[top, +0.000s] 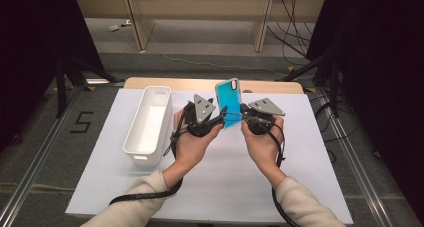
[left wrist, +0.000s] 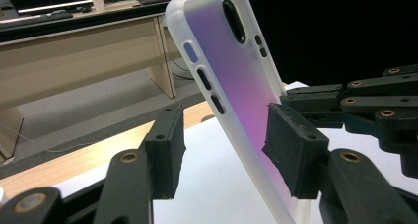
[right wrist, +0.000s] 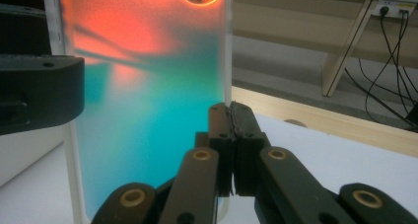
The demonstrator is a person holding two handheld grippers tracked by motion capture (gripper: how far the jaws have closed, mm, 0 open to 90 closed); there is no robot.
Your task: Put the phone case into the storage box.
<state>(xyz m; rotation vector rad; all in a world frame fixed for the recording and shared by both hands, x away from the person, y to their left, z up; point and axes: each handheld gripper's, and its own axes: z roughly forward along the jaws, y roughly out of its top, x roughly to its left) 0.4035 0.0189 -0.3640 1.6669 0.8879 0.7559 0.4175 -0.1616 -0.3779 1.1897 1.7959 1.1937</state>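
A translucent phone case (top: 229, 99) with a teal-blue sheen stands upright above the white mat, between my two hands. My right gripper (top: 243, 116) is shut on the case's side edge; in the right gripper view its pads (right wrist: 231, 135) pinch the thin rim of the case (right wrist: 148, 110). My left gripper (top: 220, 118) reaches in from the other side. In the left gripper view the case (left wrist: 236, 86) stands between its jaws (left wrist: 224, 150): the right pad (left wrist: 296, 150) lies against the case's back, while the left pad (left wrist: 167, 155) is clear of it.
A long white bin (top: 144, 159) lies on the mat to the left of my left hand, open side up. The white mat (top: 225, 182) covers the table, with a wooden edge (top: 200, 83) at the far side. Black cables trail from both grippers towards me.
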